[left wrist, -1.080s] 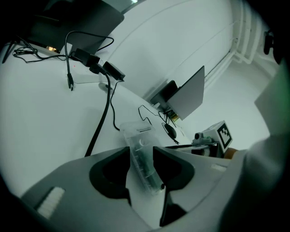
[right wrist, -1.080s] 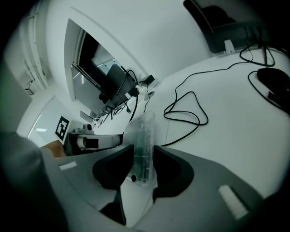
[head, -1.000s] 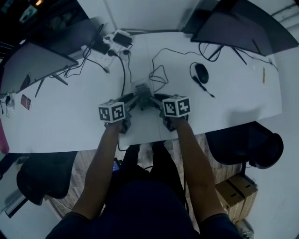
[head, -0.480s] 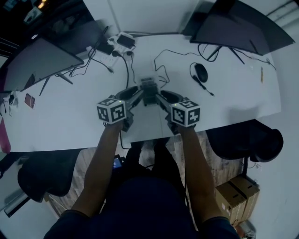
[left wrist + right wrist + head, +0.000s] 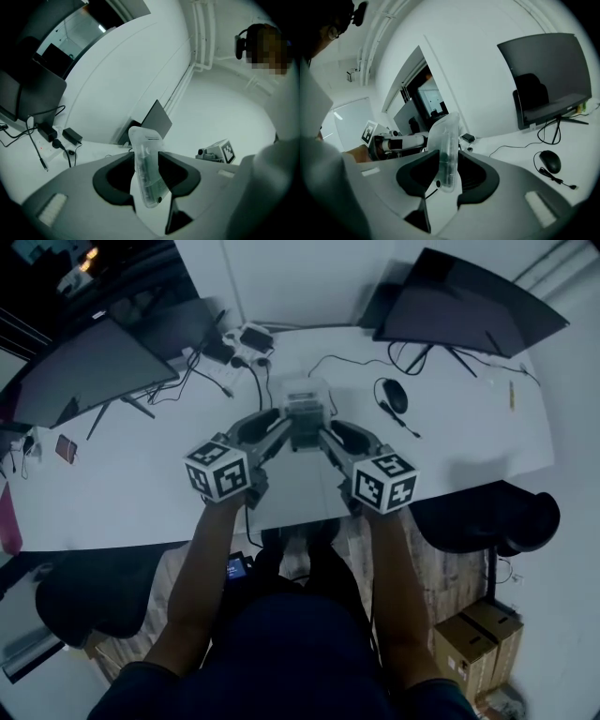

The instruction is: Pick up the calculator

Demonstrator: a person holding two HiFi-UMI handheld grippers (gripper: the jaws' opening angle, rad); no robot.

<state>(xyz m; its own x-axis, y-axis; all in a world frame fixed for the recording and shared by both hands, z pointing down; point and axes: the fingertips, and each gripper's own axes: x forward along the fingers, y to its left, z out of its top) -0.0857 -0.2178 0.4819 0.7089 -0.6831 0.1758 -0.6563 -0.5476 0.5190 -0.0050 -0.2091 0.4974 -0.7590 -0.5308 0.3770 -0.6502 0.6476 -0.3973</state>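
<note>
The calculator (image 5: 305,412) is off the worktop (image 5: 141,484), held in the air over its middle strip, roughly halfway between the left and right edges. It is carried by both grippers at once, one on each side.

The left gripper (image 5: 147,171) pinches the calculator. In the left gripper view the pale, translucent-edged body stands edge-on between the dark pads. It leans a little, and its upper end rises past the jaw tips. The right gripper (image 5: 447,166) grips it in the same way from the other side. Its jaws have just been closing, with the calculator between them, and in the right gripper view both pads lie against its faces. In the head view the two grippers angle inward from the near edge and meet at the calculator, with their marker cubes nearest the person.

A black mouse (image 5: 395,396) with its cable lies on the worktop toward the far right, well apart from the calculator. Behind it a dark monitor (image 5: 469,310) stands at the far right corner. A second monitor (image 5: 84,371) stands at the far left. Between the two monitors, along the far edge, sit a power strip (image 5: 248,338) and a tangle of black cables. A dark chair (image 5: 487,517) stands just off the near edge on the right.
</note>
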